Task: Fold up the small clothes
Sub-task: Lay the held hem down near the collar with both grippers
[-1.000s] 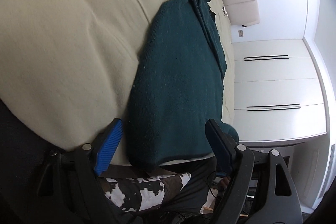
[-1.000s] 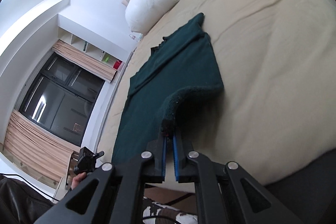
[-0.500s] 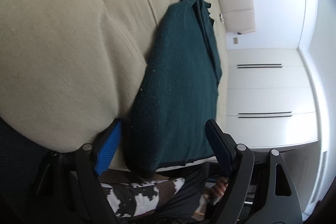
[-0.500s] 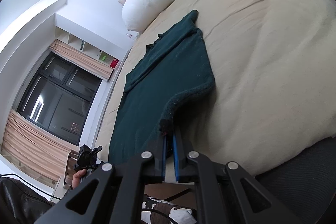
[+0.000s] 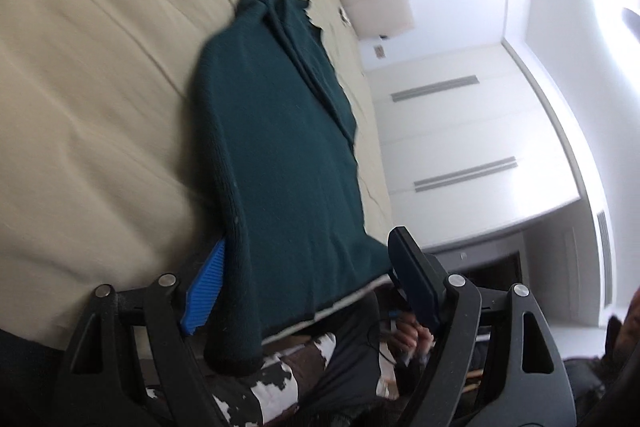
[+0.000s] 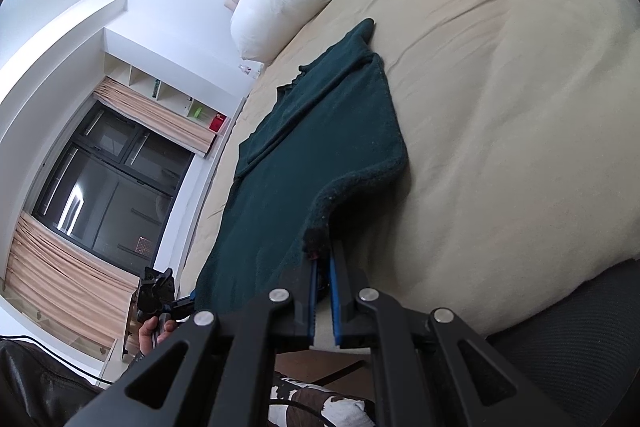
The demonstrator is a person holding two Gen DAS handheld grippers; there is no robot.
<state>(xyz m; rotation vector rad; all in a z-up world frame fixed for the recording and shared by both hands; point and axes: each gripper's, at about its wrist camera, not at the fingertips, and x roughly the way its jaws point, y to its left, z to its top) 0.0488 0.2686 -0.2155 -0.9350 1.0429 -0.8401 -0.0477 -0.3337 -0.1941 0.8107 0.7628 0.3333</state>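
One knitted teal sweater (image 5: 280, 147) — flat, beige bed (image 5: 100, 87)

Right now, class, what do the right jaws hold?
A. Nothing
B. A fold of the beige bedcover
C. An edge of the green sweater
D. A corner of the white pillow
C: in the right wrist view the right gripper has its jaws pinched on a lifted edge of the green sweater, with the pillow far off by the headboard.
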